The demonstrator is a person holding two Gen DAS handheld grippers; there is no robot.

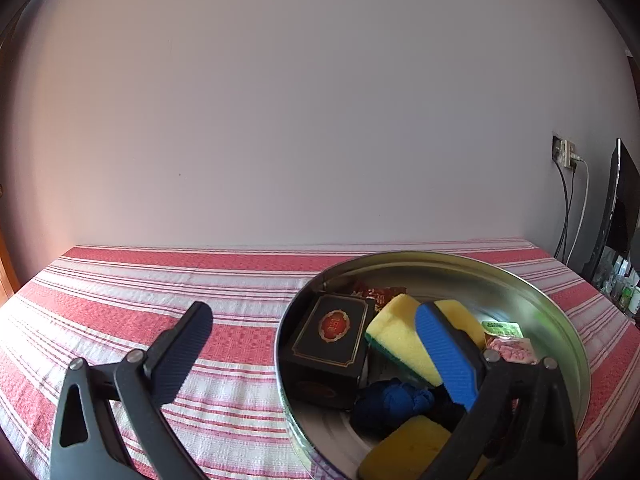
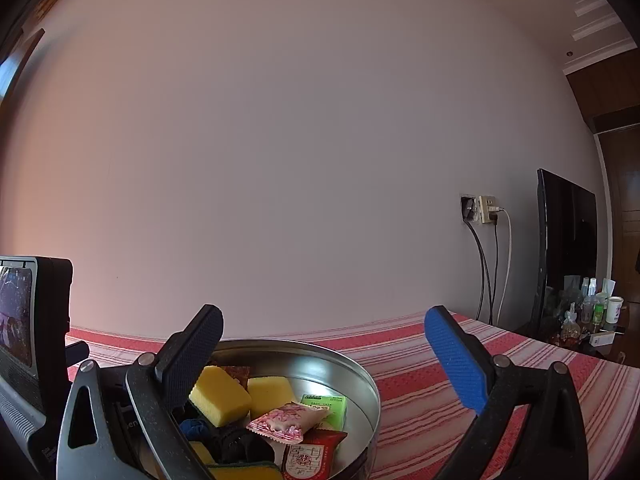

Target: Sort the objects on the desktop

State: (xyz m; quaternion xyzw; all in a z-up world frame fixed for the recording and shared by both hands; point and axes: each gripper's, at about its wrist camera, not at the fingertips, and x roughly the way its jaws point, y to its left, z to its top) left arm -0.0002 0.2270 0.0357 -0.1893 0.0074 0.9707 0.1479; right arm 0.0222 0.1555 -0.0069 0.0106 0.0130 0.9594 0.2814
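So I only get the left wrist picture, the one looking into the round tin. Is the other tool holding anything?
Observer: No. The right tool is open and empty, with one finger over the tin.
Operator: Is there anything in the tin that I can't see?
Observer: Yes, a red packet with a white label lies at the near side, beside the pink sweet packet.
Operator: And off to the side?
Observer: A dark device with a screen stands at the left edge of the right wrist view.
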